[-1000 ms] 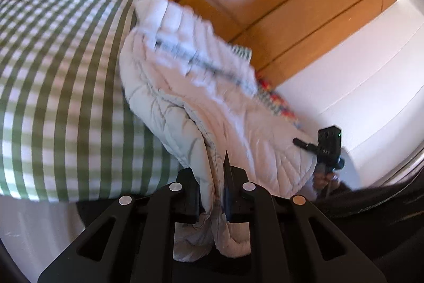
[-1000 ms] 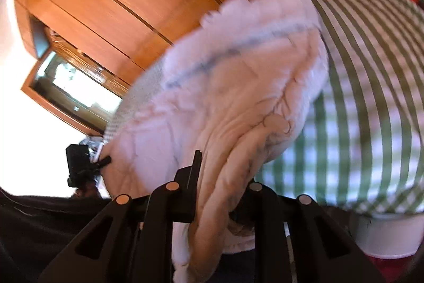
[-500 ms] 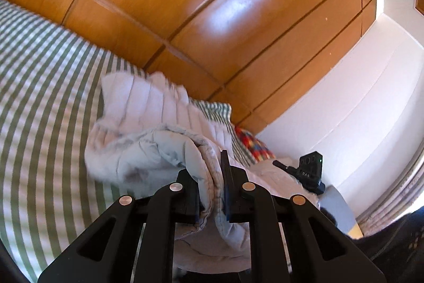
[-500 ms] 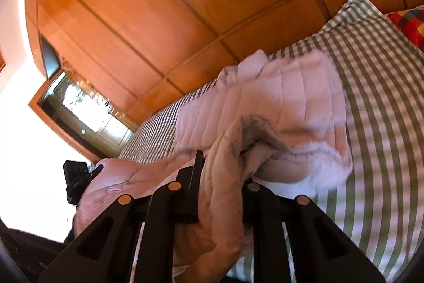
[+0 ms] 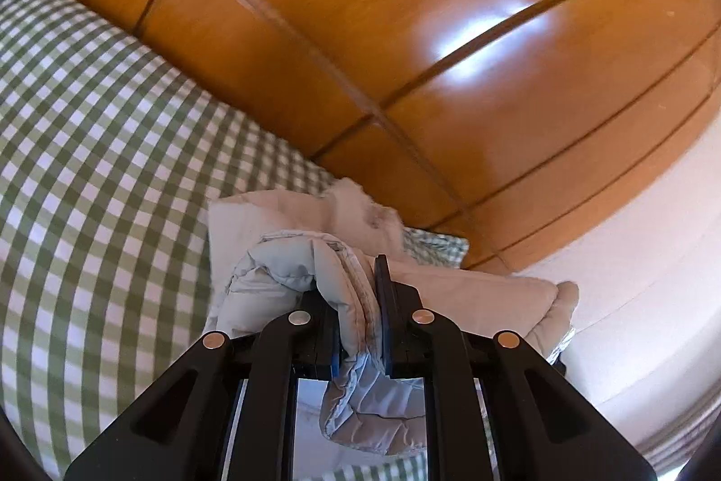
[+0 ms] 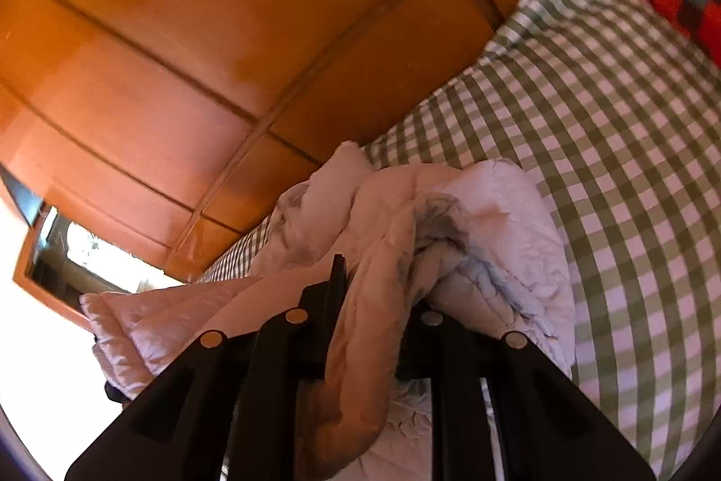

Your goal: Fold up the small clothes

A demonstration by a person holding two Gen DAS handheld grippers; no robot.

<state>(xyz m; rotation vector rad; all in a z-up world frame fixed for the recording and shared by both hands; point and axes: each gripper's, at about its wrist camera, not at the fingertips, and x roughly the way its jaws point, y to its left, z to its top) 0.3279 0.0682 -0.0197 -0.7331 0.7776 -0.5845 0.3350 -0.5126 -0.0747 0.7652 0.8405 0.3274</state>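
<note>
A pale quilted padded garment [image 5: 288,278] is pinched by the left tool [image 5: 360,300] and right tool [image 6: 369,300]; if released unevenly, the bulky fold could spring open.

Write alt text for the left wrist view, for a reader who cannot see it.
The left hand-held gripper is shut on a bunched edge of a pale quilted padded garment, whose far part lies on a green-and-white checked bedspread. Behind the bed stands a glossy orange-brown wooden panelled wall with bright light reflections.
</note>
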